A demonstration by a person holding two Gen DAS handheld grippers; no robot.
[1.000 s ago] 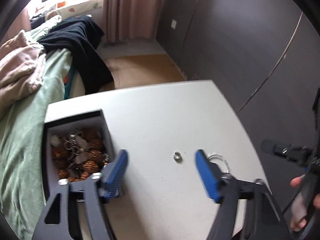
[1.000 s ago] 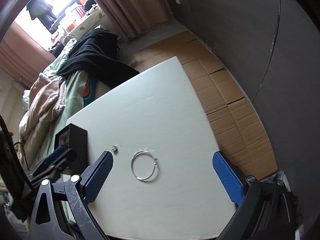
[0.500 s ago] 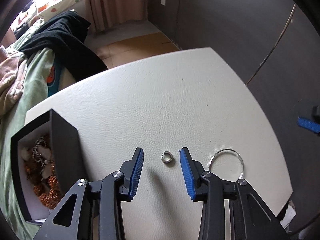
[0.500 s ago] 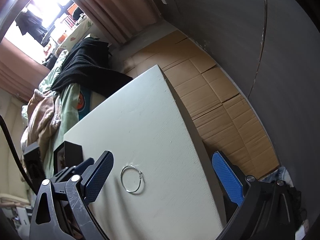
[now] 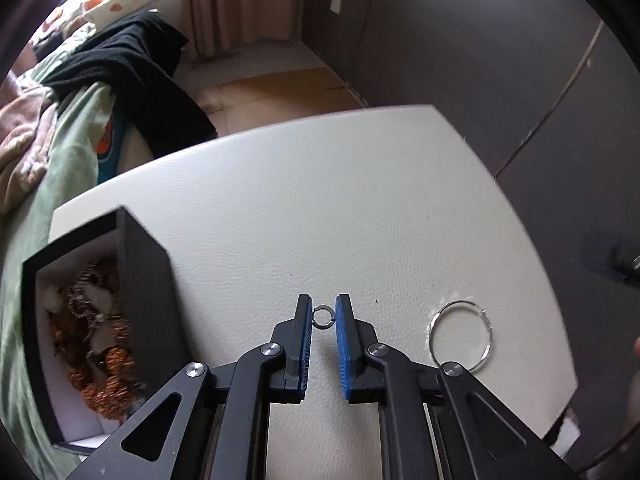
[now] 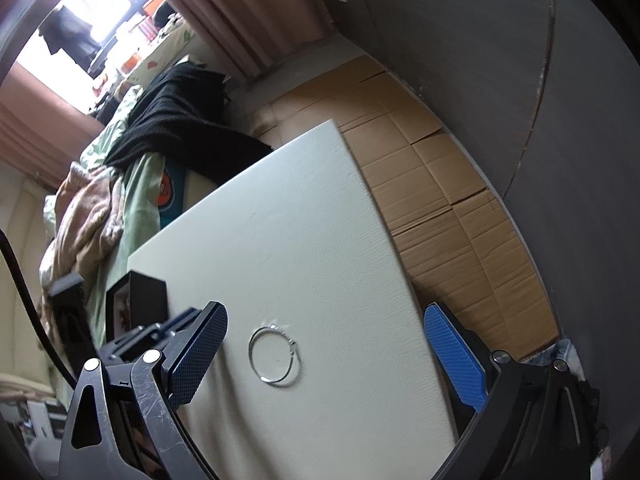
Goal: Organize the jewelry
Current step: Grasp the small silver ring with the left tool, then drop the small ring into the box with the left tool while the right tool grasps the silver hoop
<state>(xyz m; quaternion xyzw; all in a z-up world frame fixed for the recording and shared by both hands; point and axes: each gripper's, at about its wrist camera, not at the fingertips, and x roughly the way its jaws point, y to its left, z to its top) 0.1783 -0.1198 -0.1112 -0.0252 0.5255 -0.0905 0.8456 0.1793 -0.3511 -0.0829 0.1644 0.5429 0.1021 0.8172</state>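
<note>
A small silver ring (image 5: 323,317) lies on the white table (image 5: 320,200) between the blue pads of my left gripper (image 5: 323,300). Its jaws are closing and both pads touch the ring's sides. A thin silver bangle (image 5: 431,332) lies flat just right of that gripper, also in the right wrist view (image 6: 250,354). My right gripper (image 6: 325,310) hovers above the bangle, open wide and holding nothing. The black jewelry box (image 5: 148,280) stands at the table's left edge, open on top, with orange beads and silver chains inside.
A bed with a green sheet (image 5: 72,152) and a black garment (image 5: 132,60) lies against the table's left side. Flattened cardboard (image 6: 440,200) covers the floor to the right, before a dark wall (image 5: 480,60). The table's right edge is near the bangle.
My left gripper came down over the small ring and its jaws narrowed from wide apart to the ring's sides. The right gripper stayed open above the bangle.
</note>
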